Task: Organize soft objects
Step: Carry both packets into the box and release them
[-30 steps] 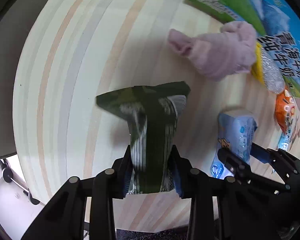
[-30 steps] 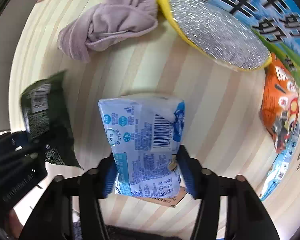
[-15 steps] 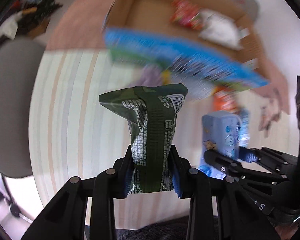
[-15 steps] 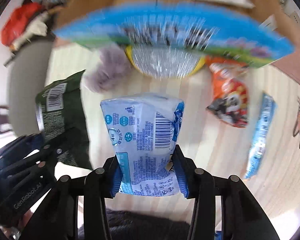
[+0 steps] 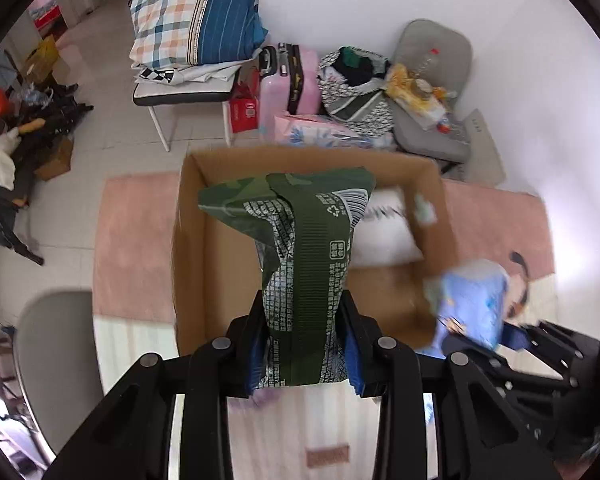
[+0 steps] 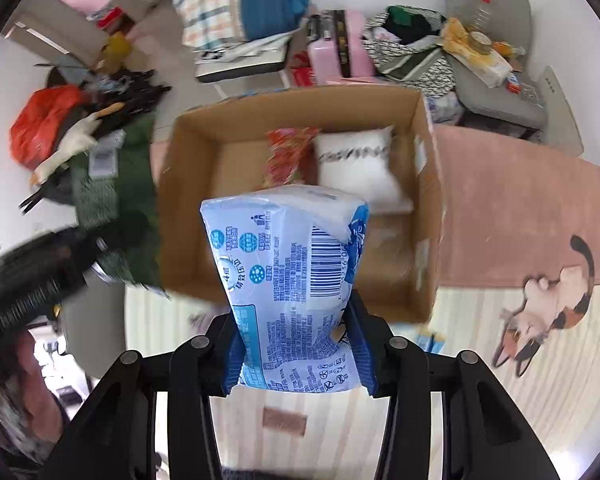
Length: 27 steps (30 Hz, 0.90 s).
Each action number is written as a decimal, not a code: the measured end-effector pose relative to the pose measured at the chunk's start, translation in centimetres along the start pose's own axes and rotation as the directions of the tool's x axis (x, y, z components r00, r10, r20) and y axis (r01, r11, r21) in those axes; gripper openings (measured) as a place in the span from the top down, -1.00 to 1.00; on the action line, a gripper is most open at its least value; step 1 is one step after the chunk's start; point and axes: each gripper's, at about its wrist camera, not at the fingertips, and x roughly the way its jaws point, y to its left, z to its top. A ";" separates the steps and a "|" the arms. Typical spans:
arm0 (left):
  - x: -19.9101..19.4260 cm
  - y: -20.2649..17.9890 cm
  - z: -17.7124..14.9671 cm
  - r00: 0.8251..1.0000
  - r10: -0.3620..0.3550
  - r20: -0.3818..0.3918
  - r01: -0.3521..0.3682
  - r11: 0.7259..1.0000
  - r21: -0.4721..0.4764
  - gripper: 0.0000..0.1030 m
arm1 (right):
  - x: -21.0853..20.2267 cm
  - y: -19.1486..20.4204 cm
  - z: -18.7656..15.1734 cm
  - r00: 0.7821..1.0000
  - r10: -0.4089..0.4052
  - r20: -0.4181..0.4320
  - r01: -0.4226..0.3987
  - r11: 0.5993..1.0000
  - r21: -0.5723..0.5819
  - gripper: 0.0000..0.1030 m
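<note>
My left gripper is shut on a dark green snack bag, held upright over the near side of an open cardboard box. My right gripper is shut on a light blue tissue pack, held over the same box. Inside the box lie a white pillow and a red snack bag. The blue pack also shows blurred at the right of the left wrist view. The green bag shows blurred at the left of the right wrist view.
The box stands on a pink rug beyond the striped table edge. A chair with folded bedding, a pink suitcase, bags and a grey cushion stand along the far wall. A grey chair is at the left.
Both grippers have lifted off the table with their packs and tilted up. The view went from the tabletop to the open box and the room behind it.
</note>
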 end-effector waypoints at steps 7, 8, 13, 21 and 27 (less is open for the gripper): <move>9.1 2.3 6.2 0.987 0.073 -0.140 -0.073 0.997 0.007 0.42 | 7.6 -1.9 4.6 0.995 -0.064 -0.081 0.067 0.997 0.038 0.07; 10.0 2.4 6.7 0.986 0.077 -0.150 -0.076 0.997 0.010 0.42 | 8.8 -2.3 4.7 0.993 -0.074 -0.095 0.078 0.996 0.045 0.07; 14.8 3.4 8.0 0.969 0.091 -0.230 -0.093 0.996 0.001 0.42 | 14.4 -4.3 4.7 0.982 -0.085 -0.169 0.101 0.991 0.084 0.07; 18.9 3.5 8.2 0.941 0.091 -0.325 -0.095 0.995 0.003 0.42 | 19.0 -5.4 4.7 0.964 -0.112 -0.243 0.137 0.987 0.088 0.07; 20.2 3.9 9.1 0.913 0.108 -0.394 -0.123 0.992 -0.013 0.33 | 20.4 -5.8 5.1 0.943 -0.141 -0.302 0.172 0.982 0.078 -0.18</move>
